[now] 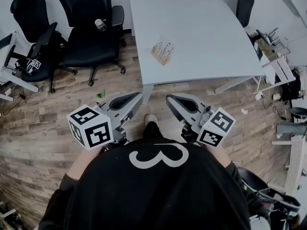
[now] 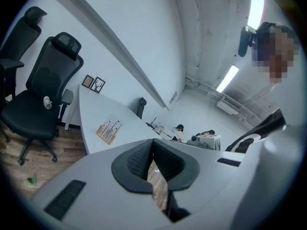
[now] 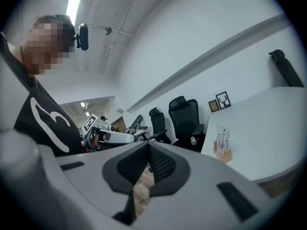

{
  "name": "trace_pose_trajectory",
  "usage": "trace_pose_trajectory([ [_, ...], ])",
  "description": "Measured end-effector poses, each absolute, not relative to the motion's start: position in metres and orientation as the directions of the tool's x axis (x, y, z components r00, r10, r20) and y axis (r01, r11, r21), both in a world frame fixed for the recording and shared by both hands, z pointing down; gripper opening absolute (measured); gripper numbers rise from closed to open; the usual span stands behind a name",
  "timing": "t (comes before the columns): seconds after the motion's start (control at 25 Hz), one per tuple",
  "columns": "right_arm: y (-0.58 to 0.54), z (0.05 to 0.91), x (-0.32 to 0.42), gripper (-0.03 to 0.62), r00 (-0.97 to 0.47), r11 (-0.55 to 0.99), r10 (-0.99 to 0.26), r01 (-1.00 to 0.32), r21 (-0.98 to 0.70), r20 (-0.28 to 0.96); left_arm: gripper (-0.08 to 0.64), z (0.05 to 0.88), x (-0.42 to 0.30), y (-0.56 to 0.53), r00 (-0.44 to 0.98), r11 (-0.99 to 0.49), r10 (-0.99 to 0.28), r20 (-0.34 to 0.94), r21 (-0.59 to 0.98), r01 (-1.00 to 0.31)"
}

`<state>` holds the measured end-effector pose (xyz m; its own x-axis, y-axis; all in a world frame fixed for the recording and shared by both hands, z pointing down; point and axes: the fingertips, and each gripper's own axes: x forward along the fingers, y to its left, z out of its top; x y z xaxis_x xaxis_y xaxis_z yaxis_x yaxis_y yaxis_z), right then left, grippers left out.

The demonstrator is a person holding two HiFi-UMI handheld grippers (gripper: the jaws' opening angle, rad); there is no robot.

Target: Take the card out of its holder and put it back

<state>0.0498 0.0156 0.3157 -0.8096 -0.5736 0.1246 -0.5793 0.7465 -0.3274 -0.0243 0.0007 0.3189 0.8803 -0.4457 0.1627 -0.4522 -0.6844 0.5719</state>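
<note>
**Left gripper** (image 1: 138, 97): held on the near-left side of the holder (image 1: 160, 57), well short of it, with the jaws pressed together and nothing between them.

**Holder:** set on the white table (image 1: 211, 37), ahead of both grippers and roughly midway between them. Its wooden base is slanted to the table's near edge.

**Card** (image 1: 164, 48): seen standing upright in the holder, a state that fits either a card yet to be drawn or one already returned.

**Right gripper** (image 1: 170, 99): held on the holder's near-right side, with the jaws likewise closed and empty. It is judged marginally the nearer of the two.

**Not resolved:** the card's print and the number of slots are too small to be made out. The table's far edge is cut off.
</note>
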Motion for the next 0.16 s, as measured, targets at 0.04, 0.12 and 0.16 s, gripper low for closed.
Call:
trace_pose_trajectory([
  [0.04, 0.0159, 0.3142, 0.0498, 0.008, -0.81, 0.747, -0.574, -0.579, -0.327, 0.123, 0.014, 0.3178, -0.0242, 0.0014, 0.88, -0.684, -0.446, 0.164, 0.572, -0.453],
  [0.12, 0.0168, 0.3116, 0.05, 0.008, -0.809, 0.747, -0.575, -0.579, -0.327, 0.118, 0.014, 0.3161, -0.0246, 0.0039, 0.879, -0.682, -0.447, 0.166, 0.573, -0.454],
  [0.16, 0.0175, 0.3104, 0.05, 0.008, -0.809, 0.747, -0.576, -0.579, -0.327, 0.116, 0.014, 0.3155, -0.025, 0.0054, 0.879, -0.681, -0.447, 0.167, 0.573, -0.455],
])
